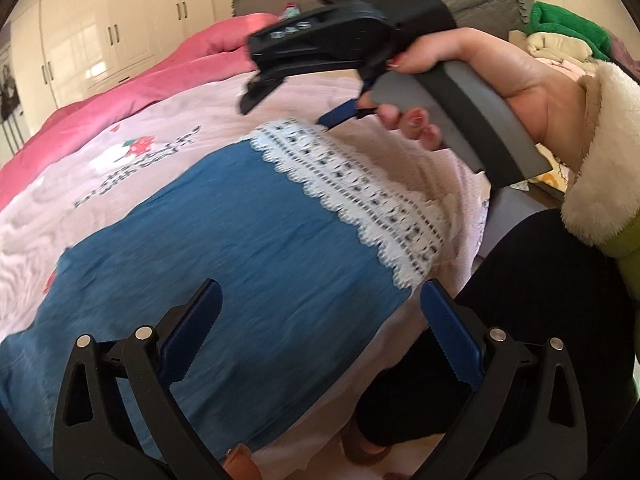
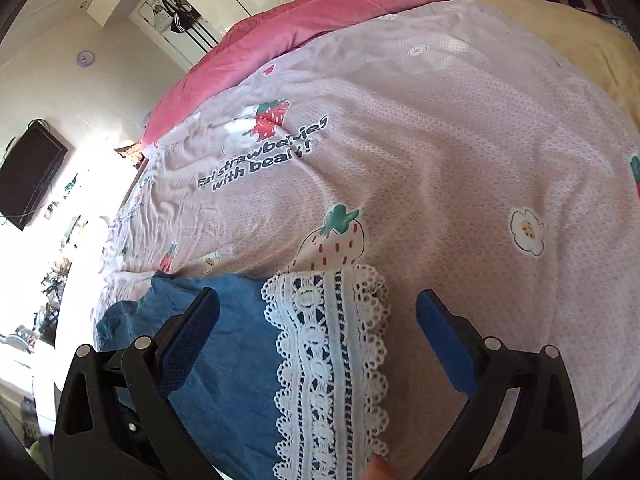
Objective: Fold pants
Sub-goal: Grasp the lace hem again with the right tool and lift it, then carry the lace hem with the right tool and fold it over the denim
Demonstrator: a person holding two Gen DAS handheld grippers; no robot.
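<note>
While the blue pants (image 1: 224, 264) lie spread flat on the pink strawberry-print bedsheet (image 2: 440, 140), their white lace hem (image 2: 332, 360) marks the end that matters for the next fold. Seen from the right wrist camera, the right gripper (image 2: 318, 312) hangs just above that lace band with its jaws spread wide and nothing between them; the band runs straight away from the camera, between the two blue pads. From the left wrist view the left gripper (image 1: 320, 304) is likewise released and empty, poised over the blue cloth nearer the bed's edge, with the lace ahead of it and to the right. The garment's long axis stretches leftward from the hem, so the right gripper is the nearer one to take the lace end
</note>
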